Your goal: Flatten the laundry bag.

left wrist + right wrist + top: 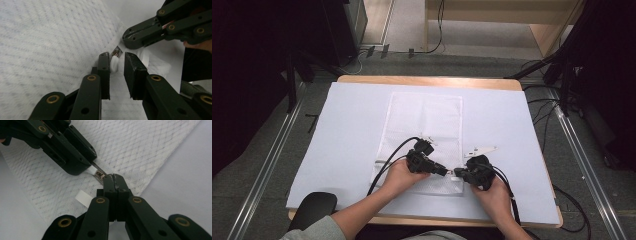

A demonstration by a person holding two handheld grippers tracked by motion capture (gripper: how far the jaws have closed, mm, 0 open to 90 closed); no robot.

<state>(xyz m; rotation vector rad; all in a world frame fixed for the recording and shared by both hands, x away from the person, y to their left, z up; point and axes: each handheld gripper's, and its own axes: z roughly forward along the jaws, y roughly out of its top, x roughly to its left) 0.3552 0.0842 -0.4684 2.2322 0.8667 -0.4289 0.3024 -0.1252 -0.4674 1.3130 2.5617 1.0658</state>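
A white mesh zip bag point(424, 127) lies flat on the white-covered table point(512, 125), with both grippers at its near right corner. My left gripper point(117, 58) is slightly open, and the bag's white zipper pull point(114, 64) sits between its jaws against the left one. The metal slider point(116, 52) shows just beyond the tips. My right gripper point(113, 178) is shut on the bag's edge fabric right next to the slider point(100, 175). In the high view the left gripper point(443, 170) and the right gripper point(457, 173) nearly meet tip to tip.
A small white ribbon tab point(83, 198) lies on the mesh near my right gripper. Cables point(387, 160) trail from both grippers across the bag and table. A black rounded object point(314, 207) sits at the table's near left corner. Dark stands flank the table.
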